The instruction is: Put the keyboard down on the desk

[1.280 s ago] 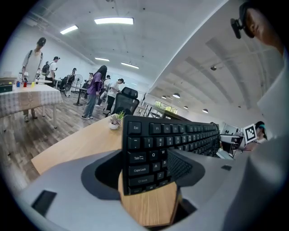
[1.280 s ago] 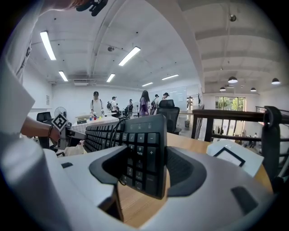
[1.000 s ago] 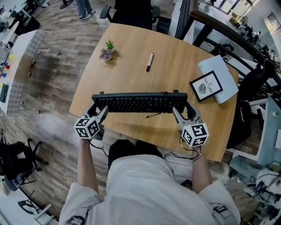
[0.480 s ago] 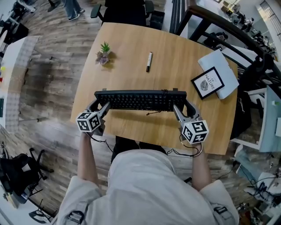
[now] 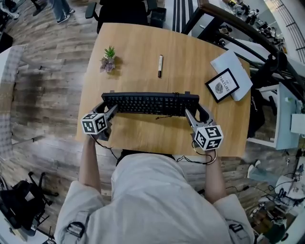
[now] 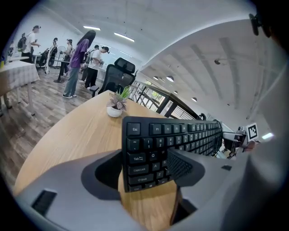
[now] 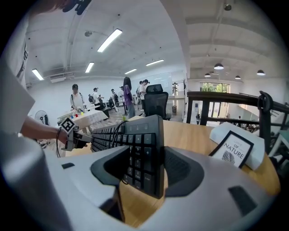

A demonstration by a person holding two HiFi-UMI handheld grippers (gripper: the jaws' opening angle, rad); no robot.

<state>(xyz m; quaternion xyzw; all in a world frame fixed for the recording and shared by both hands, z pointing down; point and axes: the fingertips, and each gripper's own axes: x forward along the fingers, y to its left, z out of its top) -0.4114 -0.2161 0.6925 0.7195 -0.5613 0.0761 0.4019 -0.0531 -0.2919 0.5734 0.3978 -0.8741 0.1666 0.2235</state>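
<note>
A black keyboard (image 5: 150, 103) hangs crosswise over the near half of the wooden desk (image 5: 143, 52), tilted, with its cable trailing under it. My left gripper (image 5: 108, 106) is shut on its left end, and in the left gripper view the keyboard (image 6: 171, 137) sits between the jaws of that gripper (image 6: 146, 169), one pad on the keys. My right gripper (image 5: 195, 111) is shut on its right end. In the right gripper view the keyboard (image 7: 140, 144) stands nearly on edge in the right gripper (image 7: 144, 169), with desk wood showing below it.
A pen (image 5: 160, 66) lies beyond the keyboard. A small potted plant (image 5: 108, 58) stands at the far left. A framed card (image 5: 222, 86) on a white booklet (image 5: 237, 70) lies at the right edge. An office chair (image 5: 124, 10) and dark railings (image 5: 224, 21) stand behind the desk.
Both grippers have carried the keyboard a little farther over the desk, toward the pen. The grip on both ends is unchanged.
</note>
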